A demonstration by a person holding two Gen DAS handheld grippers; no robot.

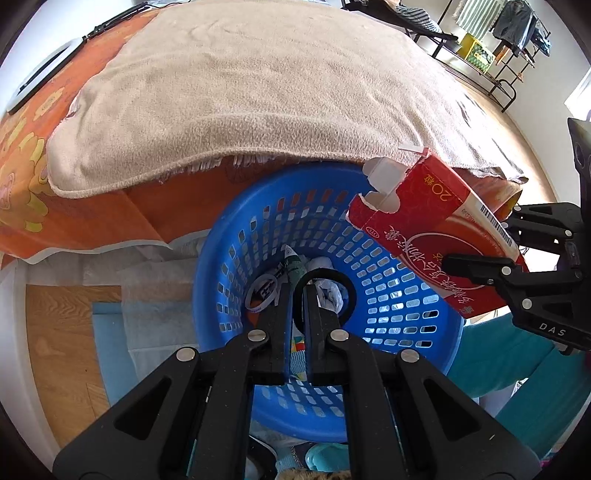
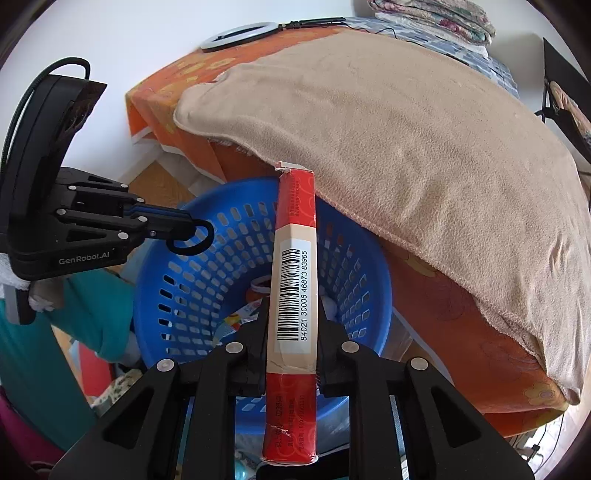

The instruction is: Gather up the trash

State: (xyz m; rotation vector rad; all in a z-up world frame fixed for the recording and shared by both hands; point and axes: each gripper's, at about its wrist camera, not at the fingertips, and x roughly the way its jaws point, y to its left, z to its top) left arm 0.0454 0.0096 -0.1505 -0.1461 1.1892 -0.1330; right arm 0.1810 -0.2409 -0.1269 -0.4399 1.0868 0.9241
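Observation:
A blue perforated basket (image 1: 399, 295) stands on the floor below the bed edge, with bits of trash inside; it also shows in the right wrist view (image 2: 192, 295). My left gripper (image 1: 295, 291) is shut on a black ring band (image 1: 351, 295) and holds it over the basket; the gripper shows in the right wrist view (image 2: 192, 229) too. My right gripper (image 2: 293, 314) is shut on a red cardboard box (image 2: 293, 288) with a barcode, held above the basket. The box (image 1: 424, 236) has its end flap open.
A bed with an orange flowered sheet (image 1: 74, 206) and a beige blanket (image 1: 258, 85) lies behind the basket. A ring light (image 2: 240, 35) lies on the bed. A clothes rack (image 1: 509, 29) stands far right. Teal trousers (image 1: 517, 369) are at the right.

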